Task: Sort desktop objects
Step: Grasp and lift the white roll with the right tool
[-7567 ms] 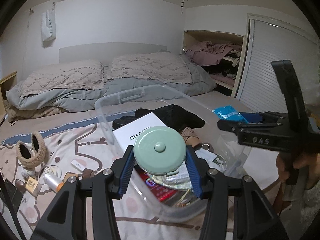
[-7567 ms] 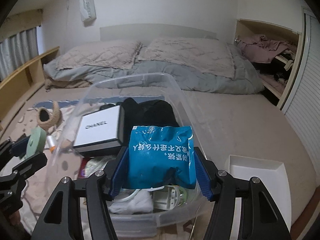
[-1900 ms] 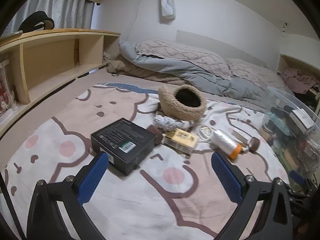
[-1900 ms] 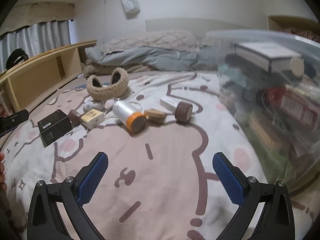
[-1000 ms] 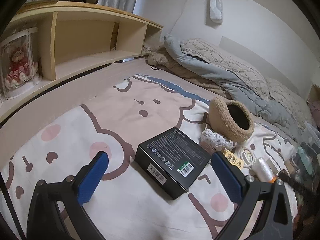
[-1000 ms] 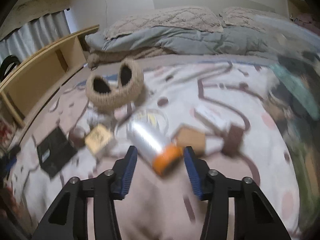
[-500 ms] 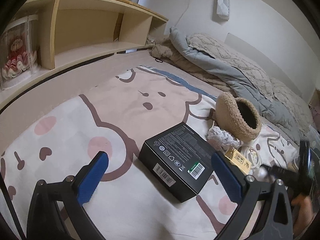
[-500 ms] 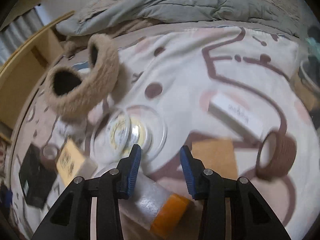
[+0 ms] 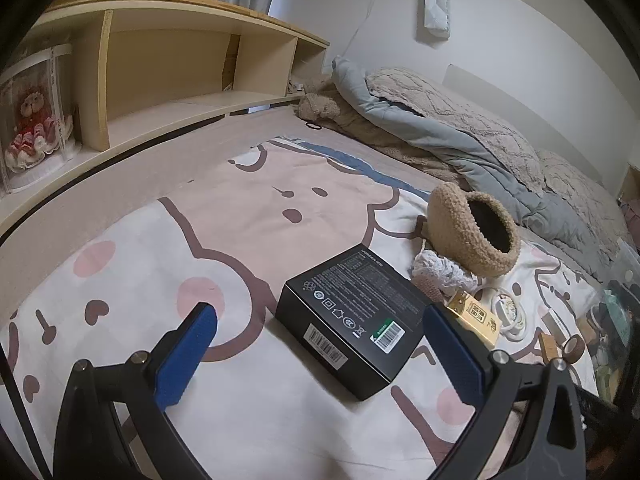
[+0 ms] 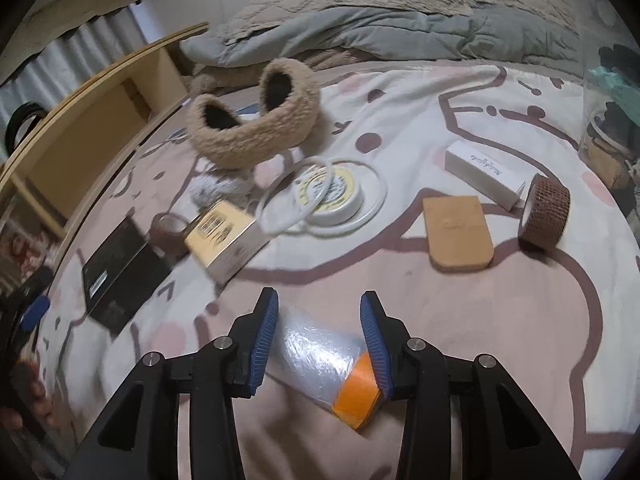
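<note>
You are working on a bed covered by a cream and pink blanket with brown cartoon outlines [image 9: 248, 240], a light wooden shelf unit [image 9: 168, 64] along one side and grey and beige quilted bedding [image 10: 400, 12] at the head.

Your right gripper [image 10: 318, 324] points down at a clear film-wrapped roll with an orange end [image 10: 336, 364] lying on the blanket. The roll sits between the blue pads; the right pad overlaps its orange end, while a visible gap remains at the left pad. The jaws stand partly apart, and I cannot tell from the picture whether they press the roll.

Your left gripper [image 9: 316, 340] stands released, jaws wide, with nothing between its pads. A black rectangular cardboard box with a barcode label [image 9: 352, 316] lies flat just beyond it, reaching in front of the right pad.

Beyond the roll, loose on the blanket: a pair of tan fleece earmuffs [image 10: 256, 120], a yellow and white rectangular carton [image 10: 224, 232], a round white tin with a yellow lid [image 10: 332, 194] inside white rings, a flat tan leather card sleeve [image 10: 458, 232], a small white oblong box [image 10: 484, 174] and a brown woven tape roll [image 10: 544, 212] standing on edge. A clear plastic storage bin [image 10: 608, 92] sits at the right edge.
</note>
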`<state>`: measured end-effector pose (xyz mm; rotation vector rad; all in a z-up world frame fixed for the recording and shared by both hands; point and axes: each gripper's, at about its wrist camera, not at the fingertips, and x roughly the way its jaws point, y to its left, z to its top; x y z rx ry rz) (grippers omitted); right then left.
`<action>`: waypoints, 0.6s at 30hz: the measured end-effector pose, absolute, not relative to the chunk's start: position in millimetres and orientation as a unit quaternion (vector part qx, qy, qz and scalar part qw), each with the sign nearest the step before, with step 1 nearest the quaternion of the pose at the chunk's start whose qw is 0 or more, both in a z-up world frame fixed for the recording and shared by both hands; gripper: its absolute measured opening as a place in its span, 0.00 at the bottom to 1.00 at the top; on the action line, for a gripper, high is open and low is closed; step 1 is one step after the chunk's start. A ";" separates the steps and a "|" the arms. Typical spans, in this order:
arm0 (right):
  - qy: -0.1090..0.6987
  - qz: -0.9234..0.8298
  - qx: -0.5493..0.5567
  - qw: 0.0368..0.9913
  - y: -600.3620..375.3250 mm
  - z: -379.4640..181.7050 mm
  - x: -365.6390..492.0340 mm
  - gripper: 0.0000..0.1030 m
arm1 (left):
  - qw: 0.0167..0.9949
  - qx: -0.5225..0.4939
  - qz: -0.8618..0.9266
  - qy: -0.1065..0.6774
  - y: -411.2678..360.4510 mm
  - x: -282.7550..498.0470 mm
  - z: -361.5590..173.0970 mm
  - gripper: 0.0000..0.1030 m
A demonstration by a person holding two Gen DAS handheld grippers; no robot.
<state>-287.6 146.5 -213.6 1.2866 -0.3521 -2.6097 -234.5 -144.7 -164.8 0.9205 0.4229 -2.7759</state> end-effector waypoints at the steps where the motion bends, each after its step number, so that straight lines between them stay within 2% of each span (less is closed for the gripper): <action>1: -0.110 -0.887 0.434 0.110 143.0 -211.9 -282.1 0.40 | 0.093 0.311 -0.935 0.143 -145.0 -234.8 -165.0 1.00; 6: -0.028 -0.905 0.411 0.104 123.6 -205.9 -251.0 0.41 | 0.074 0.310 -0.937 0.143 -144.7 -241.4 -162.7 1.00; 12: -0.054 -0.907 0.407 0.098 130.3 -209.0 -252.1 0.42 | 0.067 0.313 -0.941 0.108 -146.4 -262.6 -166.9 1.00; 18: -0.056 -0.912 0.395 0.098 129.7 -210.8 -247.0 0.42 | 0.073 0.318 -0.932 0.158 -176.9 -297.6 -168.1 1.00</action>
